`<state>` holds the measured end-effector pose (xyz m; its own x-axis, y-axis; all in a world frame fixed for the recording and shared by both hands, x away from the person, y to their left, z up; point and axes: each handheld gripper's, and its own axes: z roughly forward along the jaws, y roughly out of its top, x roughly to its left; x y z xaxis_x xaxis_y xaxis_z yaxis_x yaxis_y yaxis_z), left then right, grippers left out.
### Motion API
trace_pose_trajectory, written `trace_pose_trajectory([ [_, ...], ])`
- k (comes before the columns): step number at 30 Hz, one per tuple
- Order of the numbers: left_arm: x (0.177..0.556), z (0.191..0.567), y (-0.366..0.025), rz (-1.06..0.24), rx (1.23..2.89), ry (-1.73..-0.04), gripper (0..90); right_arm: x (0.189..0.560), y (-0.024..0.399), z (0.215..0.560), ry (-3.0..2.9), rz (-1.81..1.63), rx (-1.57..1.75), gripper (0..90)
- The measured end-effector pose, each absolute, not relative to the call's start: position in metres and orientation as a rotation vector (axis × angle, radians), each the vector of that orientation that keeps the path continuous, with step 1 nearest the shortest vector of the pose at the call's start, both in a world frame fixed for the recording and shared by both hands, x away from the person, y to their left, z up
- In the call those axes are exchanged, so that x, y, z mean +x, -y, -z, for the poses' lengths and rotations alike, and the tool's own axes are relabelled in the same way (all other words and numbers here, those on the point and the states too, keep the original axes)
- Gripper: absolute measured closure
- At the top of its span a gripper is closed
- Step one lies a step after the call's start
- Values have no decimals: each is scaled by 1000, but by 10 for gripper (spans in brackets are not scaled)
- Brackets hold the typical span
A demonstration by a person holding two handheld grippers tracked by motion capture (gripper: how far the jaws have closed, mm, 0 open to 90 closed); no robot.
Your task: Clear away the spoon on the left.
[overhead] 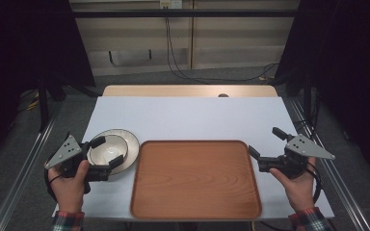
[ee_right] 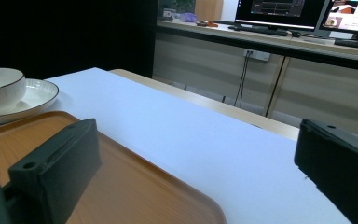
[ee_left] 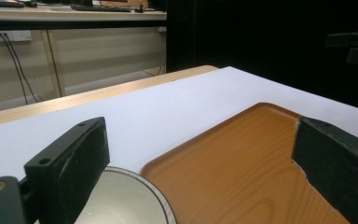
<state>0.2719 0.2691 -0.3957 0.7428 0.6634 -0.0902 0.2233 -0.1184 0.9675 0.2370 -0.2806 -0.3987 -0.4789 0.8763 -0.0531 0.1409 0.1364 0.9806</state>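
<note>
Near the white surface's point(overhead: 188, 113) left edge, a small white ceramic bowl point(overhead: 107, 150) sits on a round cream plate point(overhead: 129, 144). The left claw point(overhead: 107, 150) straddles the bowl, wide open, gripping nothing. The right claw point(overhead: 265, 146) hovers open and empty beyond the wooden tray point(overhead: 195, 180).

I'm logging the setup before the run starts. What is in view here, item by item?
bowl: one, white with a dark rim, standing on the plate, between the left gripper's open jaws
plate: one, white with a dark rim, on the table left of the tray
tray: one, brown wood, middle of the table, nothing on it
table: one, white top with a wooden far edge
monitors: two, lit, on a desk in the background of the right gripper view
left gripper: one, black, open around the bowl
right gripper: one, black, open, right of the tray
</note>
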Motion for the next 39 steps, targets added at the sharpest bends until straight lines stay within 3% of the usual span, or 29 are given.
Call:
trace_pose_trajectory([
  [29, 268, 378, -283, -429, 1879, -943, 34, 244, 280, 406, -1781, -1387, 996, 0],
  [39, 270, 379, -285, -405, 1878, -1009, 31, 245, 280, 408, -1792, -1382, 1002, 0],
])
